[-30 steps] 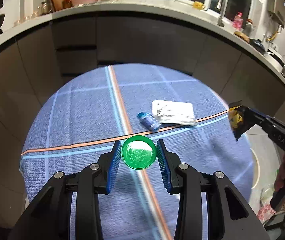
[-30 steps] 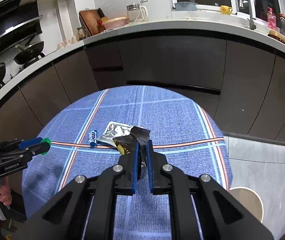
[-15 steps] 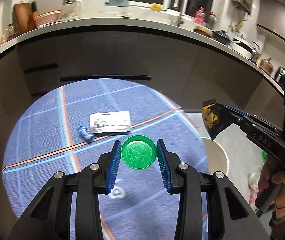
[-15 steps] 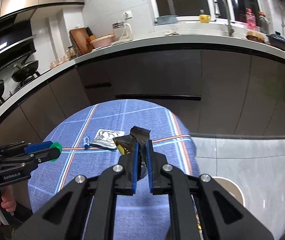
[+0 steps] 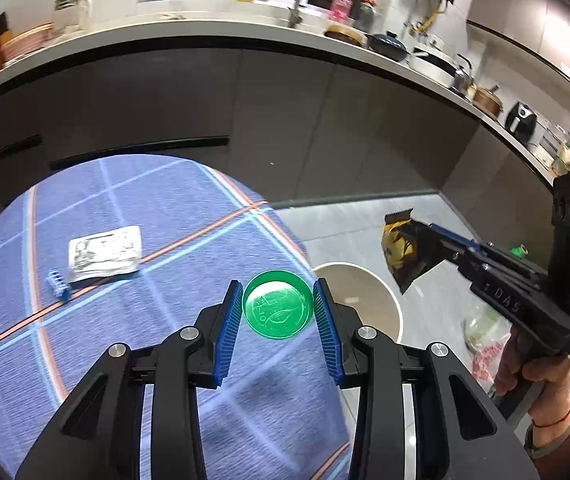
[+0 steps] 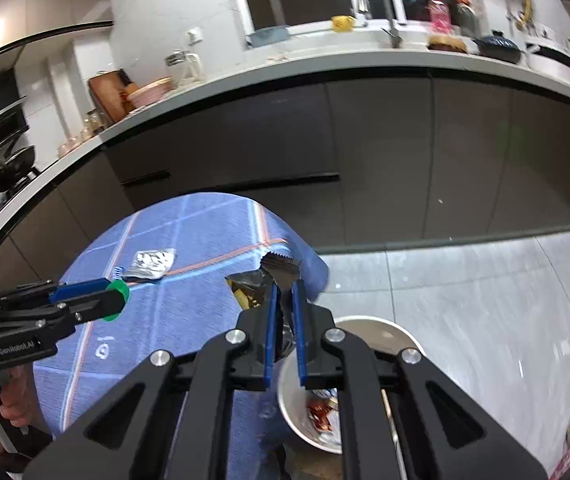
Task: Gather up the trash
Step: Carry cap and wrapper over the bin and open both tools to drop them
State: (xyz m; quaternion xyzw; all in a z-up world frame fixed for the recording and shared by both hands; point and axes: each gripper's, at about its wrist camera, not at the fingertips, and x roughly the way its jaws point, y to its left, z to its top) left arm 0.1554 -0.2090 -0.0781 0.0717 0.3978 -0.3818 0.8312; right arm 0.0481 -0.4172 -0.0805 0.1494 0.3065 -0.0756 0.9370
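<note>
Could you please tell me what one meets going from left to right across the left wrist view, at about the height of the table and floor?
Small blue piece → silver wrapper → green cap in the left claw → round bin → dark snack wrapper in the right claw.

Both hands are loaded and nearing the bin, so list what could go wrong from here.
1. The green cap is pinched only at its rim between the left gripper fingers; it could slip out and roll across the blue tablecloth.
2. The dark snack wrapper in the right gripper hangs over the table edge, not yet above the bin; released early, it may land on the floor.
3. The silver packet and small blue piece might be left behind.
</note>
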